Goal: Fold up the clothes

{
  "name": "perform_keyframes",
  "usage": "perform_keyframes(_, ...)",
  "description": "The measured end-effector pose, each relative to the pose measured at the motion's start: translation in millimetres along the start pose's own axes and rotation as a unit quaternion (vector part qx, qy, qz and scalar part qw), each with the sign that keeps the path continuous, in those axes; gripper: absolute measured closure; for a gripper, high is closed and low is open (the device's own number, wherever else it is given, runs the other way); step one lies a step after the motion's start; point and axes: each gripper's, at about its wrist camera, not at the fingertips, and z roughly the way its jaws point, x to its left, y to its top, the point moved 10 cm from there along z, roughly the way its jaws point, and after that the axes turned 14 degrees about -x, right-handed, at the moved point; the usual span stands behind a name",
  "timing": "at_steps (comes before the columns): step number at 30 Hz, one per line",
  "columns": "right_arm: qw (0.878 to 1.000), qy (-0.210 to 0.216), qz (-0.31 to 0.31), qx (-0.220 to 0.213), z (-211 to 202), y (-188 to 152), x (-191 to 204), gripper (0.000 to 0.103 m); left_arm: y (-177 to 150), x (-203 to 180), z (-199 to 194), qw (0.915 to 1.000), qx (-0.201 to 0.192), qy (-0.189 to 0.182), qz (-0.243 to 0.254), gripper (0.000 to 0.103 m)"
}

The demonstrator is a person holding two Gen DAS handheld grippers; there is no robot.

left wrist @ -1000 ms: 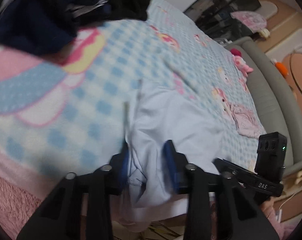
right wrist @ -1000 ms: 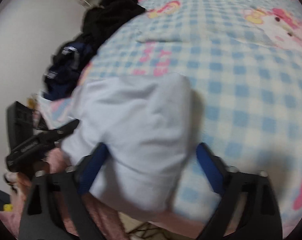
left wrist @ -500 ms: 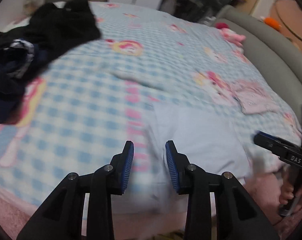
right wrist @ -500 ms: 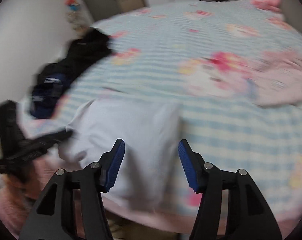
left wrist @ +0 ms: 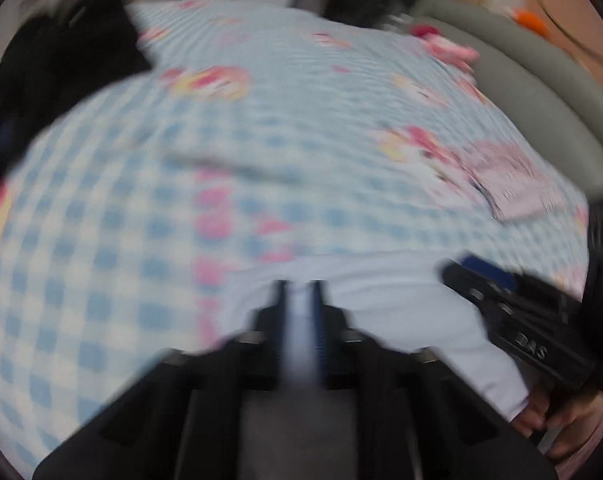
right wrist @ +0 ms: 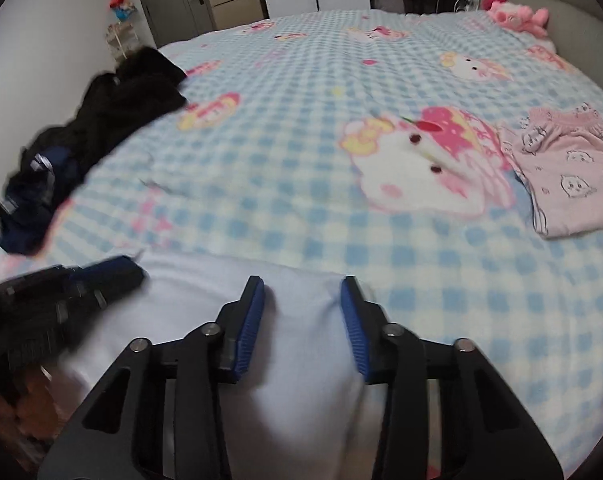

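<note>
- our right tongs (right wrist: 302, 320) sit at the bottom centre of the right view, spread apart with nothing pinched, over the white garment (right wrist: 229, 320) at the near edge of the bed.
- our left tongs (left wrist: 300, 312) show at the bottom centre of the blurred left view with fingers drawn close; a pale strip lies between them, but we cannot tell whether they are pinching cloth.
- the white garment (left wrist: 381, 296) lies as a compact, smooth block along the lower part of both frames, which we judge to be a piece at least partly folded.
- its near side hangs toward the bed's lip, so there is little margin for sliding it our way.
- beyond it the checked blanket (right wrist: 301, 168) runs flat through the middle of the frame, giving ample open room.
- at the right edge lies a pink garment (right wrist: 565, 176), flat and squared, apparently folded.
- in the upper left a dark heap of clothes (right wrist: 101, 136) lies crumpled; we judge that this is what is left.
- at the far upper right, a pink plush toy (right wrist: 517, 14) rests by the grey headboard (right wrist: 581, 12).
</note>
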Motion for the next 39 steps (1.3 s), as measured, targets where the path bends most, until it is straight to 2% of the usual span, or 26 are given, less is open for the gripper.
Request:
perform_keyframes(1,1.0,-0.013,0.006,-0.003,-2.3,-3.0,-8.7,0.068,-1.4,11.2,-5.4,0.9995,-0.002,-0.007,-0.031,0.1)
perform_keyframes(3,0.999,-0.038,0.018,-0.009,-7.5,-8.7,-26.9,0.062,3.6,31.9,-17.6,0.9981,-0.019,0.056,-0.015,0.097)
perform_keyframes(5,0.997,-0.063,0.047,-0.014,-17.0,-6.5,-48.9,0.062,10.3,46.9,-29.3,0.9958,-0.031,0.084,-0.019,0.095)
perform_keyframes(6,0.996,-0.073,0.052,-0.02,-22.6,-1.6,-56.3,0.062,13.8,43.7,-37.3,0.9961,-0.041,0.072,-0.029,0.095)
perform_keyframes(8,0.996,-0.059,0.06,-0.033,-34.4,10.0,-55.3,0.064,20.9,35.3,-54.2,0.9958,-0.063,0.042,-0.051,0.094)
perform_keyframes(10,0.997,-0.031,0.057,-0.052,-51.7,18.5,-38.3,0.063,20.1,-1.9,-72.3,0.9958,-0.088,-0.005,-0.024,0.085)
perform_keyframes(12,0.997,-0.002,0.049,-0.058,-65.6,19.7,-17.2,0.063,7.7,-42.7,-83.9,0.9936,-0.099,-0.053,0.017,0.061)
perform_keyframes(14,0.998,0.033,0.027,-0.04,-72.2,7.1,10.3,0.063,-13.5,-67.3,-78.9,0.9921,-0.083,-0.06,0.072,0.059)
perform_keyframes(16,0.999,0.033,-0.021,-0.018,-71.1,-14.5,24.2,0.063,-35.0,-61.9,-61.8,0.9921,-0.045,-0.018,0.116,0.059)
perform_keyframes(18,0.998,0.025,-0.049,-0.006,-71.9,-29.8,20.9,0.062,-45.4,-32.5,-54.1,0.9958,-0.013,0.014,0.09,0.065)
perform_keyframes(19,0.998,0.024,-0.051,0.0,-73.3,-36.0,15.4,0.057,-44.7,-17.4,-56.2,0.9971,-0.009,0.026,0.072,0.065)
perform_keyframes(20,0.999,0.024,-0.04,0.004,-76.7,-37.9,7.2,0.051,-42.4,-3.6,-61.4,0.9975,-0.008,0.039,0.059,0.061)
perform_keyframes(23,0.999,0.015,-0.036,0.006,-91.9,-37.2,-8.6,0.05,-37.3,20.6,-78.2,0.9973,-0.012,0.064,0.035,0.065)
perform_keyframes(27,0.997,0.063,-0.038,-0.028,-104.5,-22.4,21.3,0.05,-23.8,-18.9,-102.5,0.9969,-0.066,-0.006,0.042,0.064)
perform_keyframes(29,0.996,0.074,-0.038,-0.029,-107.9,-22.2,25.4,0.05,-33.6,-37.2,-93.3,0.9962,-0.045,-0.019,0.072,0.062)
perform_keyframes(31,0.997,0.07,-0.038,-0.011,-108.0,-29.9,17.7,0.05,-51.9,-29.7,-75.0,0.9938,0.0,0.025,0.109,0.061)
perform_keyframes(32,0.997,0.068,-0.038,-0.002,-108.0,-33.7,13.8,0.049,-60.2,-19.4,-71.0,0.9927,0.017,0.039,0.113,0.058)
perform_keyframes(33,0.997,0.066,-0.038,0.007,-108.1,-37.6,9.9,0.048,-63.2,-7.4,-71.9,0.9945,0.023,0.042,0.093,0.051)
perform_keyframes(34,0.997,0.064,-0.038,0.015,-108.2,-41.4,6.1,0.038,-65.7,4.6,-73.4,0.9961,0.028,0.045,0.071,0.05)
perform_keyframes(35,0.997,0.061,-0.038,0.024,-108.4,-45.2,2.2,0.037,-64.2,13.0,-75.6,0.9968,0.03,0.049,0.056,0.05)
perform_keyframes(38,0.996,0.055,-0.037,0.051,-109.0,-56.6,-9.4,0.039,-50.6,22.2,-88.3,0.9955,0.011,0.073,0.06,0.05)
perform_keyframes(39,0.997,0.059,-0.03,0.044,-109.6,-49.6,-10.8,0.039,-45.3,21.3,-89.3,0.9966,0.007,0.066,0.049,0.05)
